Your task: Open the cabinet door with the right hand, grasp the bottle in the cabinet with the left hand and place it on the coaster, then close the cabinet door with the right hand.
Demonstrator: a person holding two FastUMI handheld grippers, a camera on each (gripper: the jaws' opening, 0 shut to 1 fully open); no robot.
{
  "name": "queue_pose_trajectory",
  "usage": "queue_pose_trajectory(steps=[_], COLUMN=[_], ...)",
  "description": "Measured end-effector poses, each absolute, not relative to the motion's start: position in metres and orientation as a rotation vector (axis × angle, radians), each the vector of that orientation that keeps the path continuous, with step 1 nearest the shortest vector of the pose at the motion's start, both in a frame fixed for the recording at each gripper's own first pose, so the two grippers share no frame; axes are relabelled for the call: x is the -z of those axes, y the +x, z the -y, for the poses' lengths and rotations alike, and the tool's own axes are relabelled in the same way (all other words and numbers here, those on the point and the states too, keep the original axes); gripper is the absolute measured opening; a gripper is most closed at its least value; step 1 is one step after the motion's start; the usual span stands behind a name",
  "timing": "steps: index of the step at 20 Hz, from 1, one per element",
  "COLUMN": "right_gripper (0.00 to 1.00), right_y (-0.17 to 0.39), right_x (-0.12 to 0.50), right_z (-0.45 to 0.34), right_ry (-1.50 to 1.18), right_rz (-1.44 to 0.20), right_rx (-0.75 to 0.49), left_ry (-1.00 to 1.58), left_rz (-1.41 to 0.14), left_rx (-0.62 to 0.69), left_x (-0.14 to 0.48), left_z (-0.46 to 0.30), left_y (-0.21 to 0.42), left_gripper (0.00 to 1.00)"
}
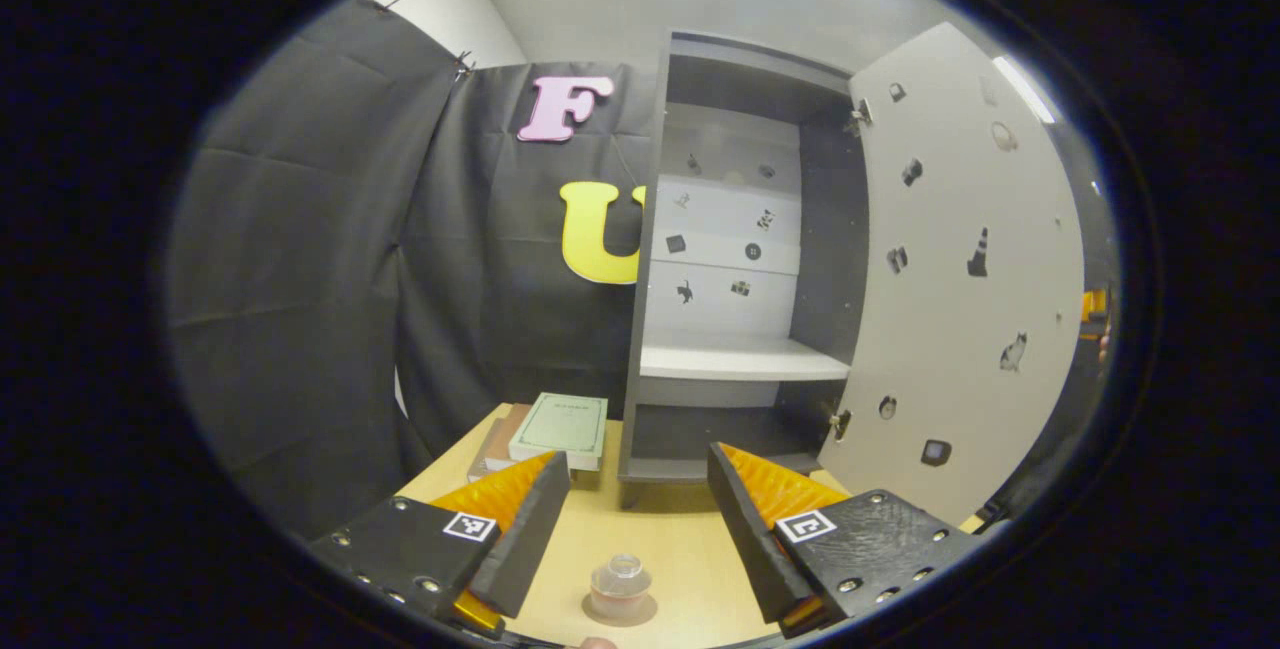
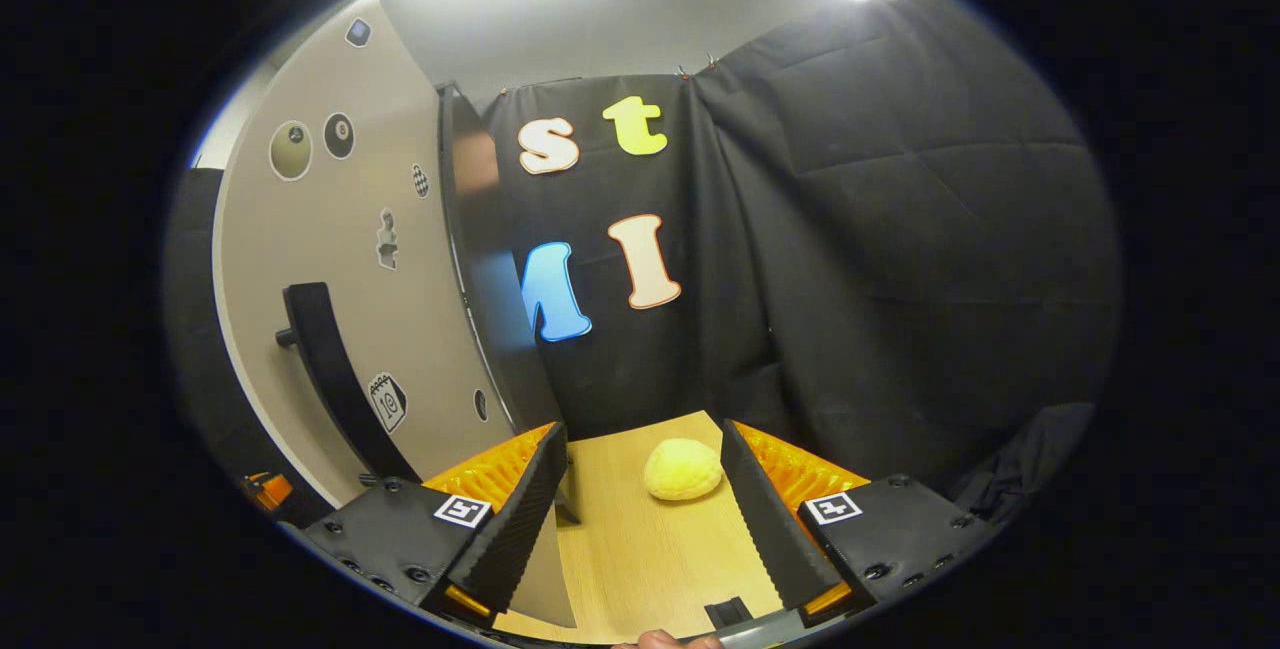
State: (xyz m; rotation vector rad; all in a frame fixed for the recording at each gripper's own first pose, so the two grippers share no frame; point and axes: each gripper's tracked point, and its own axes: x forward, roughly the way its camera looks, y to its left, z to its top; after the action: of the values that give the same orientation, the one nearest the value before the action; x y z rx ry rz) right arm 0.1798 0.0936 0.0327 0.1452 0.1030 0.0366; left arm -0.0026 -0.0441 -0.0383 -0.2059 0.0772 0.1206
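A small clear bottle (image 1: 621, 579) stands upright on a round brown coaster (image 1: 645, 612) on the wooden table, low in the left gripper view. My left gripper (image 1: 635, 459) is open, one finger on each side of the bottle and apart from it. The grey cabinet (image 1: 740, 359) stands behind with its door (image 1: 960, 279) swung wide to the right. In the right gripper view the door (image 2: 370, 259) and its black bar handle (image 2: 325, 369) lie just left of my right gripper (image 2: 642, 434), which is open and holds nothing.
A stack of books (image 1: 555, 429) lies on the table left of the cabinet. A yellow rounded object (image 2: 682, 469) sits on the wooden table (image 2: 640, 549) ahead of the right gripper. Black cloth walls close in the booth.
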Motion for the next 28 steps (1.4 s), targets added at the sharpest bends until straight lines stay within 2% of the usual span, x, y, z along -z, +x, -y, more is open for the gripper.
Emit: queue_pose_trajectory(steps=[1, 2, 3, 4, 5, 6, 7, 9, 15, 18, 21, 23, 25, 26, 27, 28], right_gripper=[0.92, 0.92, 0.98, 0.98, 0.98, 0.98, 0.98, 0.98, 0.98, 0.98, 0.98, 0.92, 0.89, 0.89, 0.95, 0.89], right_y=[0.178, 0.177, 0.175, 0.173, 0.171, 0.170, 0.169, 0.165, 0.163, 0.167, 0.166, 0.166, 0.166, 0.167, 0.166, 0.164], right_x=[-0.037, -0.041, -0.046, -0.051, -0.057, -0.063, -0.068, -0.079, -0.091, -0.089, -0.091, -0.090, -0.088, -0.087, -0.087, -0.089], right_z=[-0.096, -0.099, -0.102, -0.106, -0.108, -0.112, -0.115, -0.122, -0.145, -0.156, -0.161, -0.166, -0.172, -0.177, -0.183, -0.189], right_ry=[0.133, 0.125, 0.120, 0.115, 0.109, 0.105, 0.102, 0.087, 0.014, -0.026, -0.086, -0.089, -0.065, -0.058, -0.060, -0.066], right_rz=[-0.094, -0.089, -0.084, -0.075, -0.063, -0.054, -0.046, -0.032, -0.017, -0.023, -0.015, -0.025, -0.046, -0.050, -0.048, -0.045], right_rx=[-0.047, -0.058, -0.072, -0.084, -0.096, -0.108, -0.120, -0.152, -0.213, -0.221, -0.217, -0.218, -0.225, -0.229, -0.232, -0.237], left_ry=[-0.221, -0.231, -0.238, -0.238, -0.234, -0.231, -0.232, -0.240, -0.228, -0.261, -0.308, -0.323, -0.315, -0.314, -0.318, -0.325], left_rz=[-0.078, -0.079, -0.077, -0.073, -0.065, -0.059, -0.060, -0.079, -0.069, -0.060, -0.066, -0.081, -0.092, -0.098, -0.102, -0.103], left_rx=[-0.118, -0.120, -0.124, -0.127, -0.136, -0.146, -0.147, -0.150, -0.180, -0.199, -0.212, -0.218, -0.226, -0.225, -0.223, -0.219], left_x=[0.028, 0.019, 0.009, -0.001, -0.011, -0.019, -0.025, -0.031, -0.051, -0.049, -0.036, -0.027, -0.019, -0.015, -0.012, -0.010], left_z=[0.042, 0.038, 0.034, 0.032, 0.027, 0.022, 0.021, 0.018, 0.004, -0.003, -0.010, -0.016, -0.023, -0.025, -0.029, -0.029], left_y=[-0.004, -0.004, -0.006, -0.008, -0.011, -0.013, -0.015, -0.021, -0.042, -0.050, -0.056, -0.063, -0.068, -0.069, -0.071, -0.071], left_gripper=[0.84, 0.86, 0.84, 0.86, 0.84, 0.88, 0.84, 0.86, 0.83, 0.86, 0.84, 0.86, 0.84, 0.84, 0.84, 0.84])
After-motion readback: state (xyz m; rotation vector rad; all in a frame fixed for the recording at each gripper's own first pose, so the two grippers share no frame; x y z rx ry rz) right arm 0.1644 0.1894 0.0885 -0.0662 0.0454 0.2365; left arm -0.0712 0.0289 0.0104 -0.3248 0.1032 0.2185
